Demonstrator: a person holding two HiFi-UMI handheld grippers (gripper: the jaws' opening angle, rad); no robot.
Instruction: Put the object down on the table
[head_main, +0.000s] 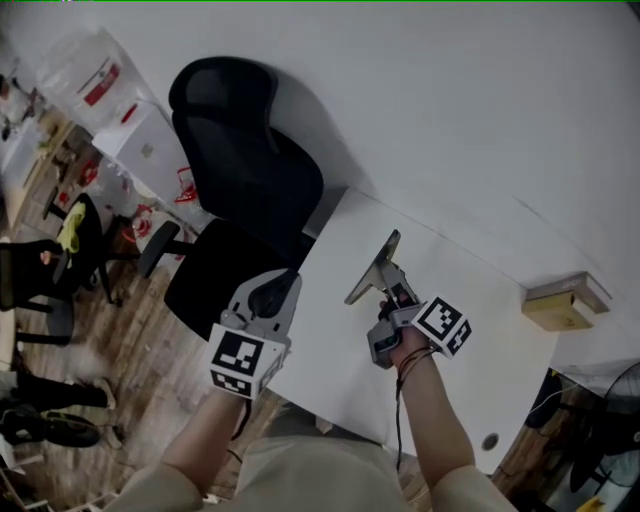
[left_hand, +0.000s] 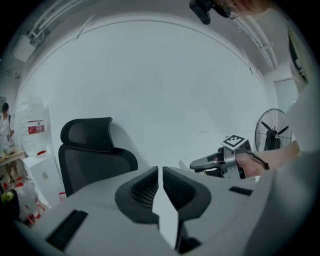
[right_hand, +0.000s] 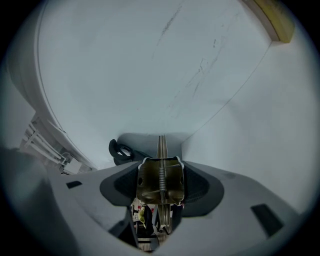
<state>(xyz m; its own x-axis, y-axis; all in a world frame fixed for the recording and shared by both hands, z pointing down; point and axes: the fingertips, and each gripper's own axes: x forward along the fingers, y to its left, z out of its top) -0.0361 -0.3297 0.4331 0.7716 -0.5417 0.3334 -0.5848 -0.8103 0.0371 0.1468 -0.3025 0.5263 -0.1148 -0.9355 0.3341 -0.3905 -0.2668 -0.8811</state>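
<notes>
A brass-coloured metal spring clip (head_main: 373, 270) with a long flat tongue sticks out past my right gripper (head_main: 393, 296) over the white table (head_main: 470, 300). In the right gripper view the clip (right_hand: 161, 187) fills the space between the jaws, and the right gripper (right_hand: 161, 177) is shut on it. I cannot tell whether the clip touches the table. My left gripper (head_main: 272, 297) hovers at the table's left edge. Its pads (left_hand: 145, 187) stand almost together with nothing between them. The left gripper view also shows the right gripper (left_hand: 200, 163) off to the right.
A black mesh office chair (head_main: 245, 170) stands just left of the table. A flat wooden box (head_main: 563, 300) lies at the table's far right end. A floor fan (left_hand: 272, 132) stands beyond it. White cabinets (head_main: 140, 145) and clutter line the left side.
</notes>
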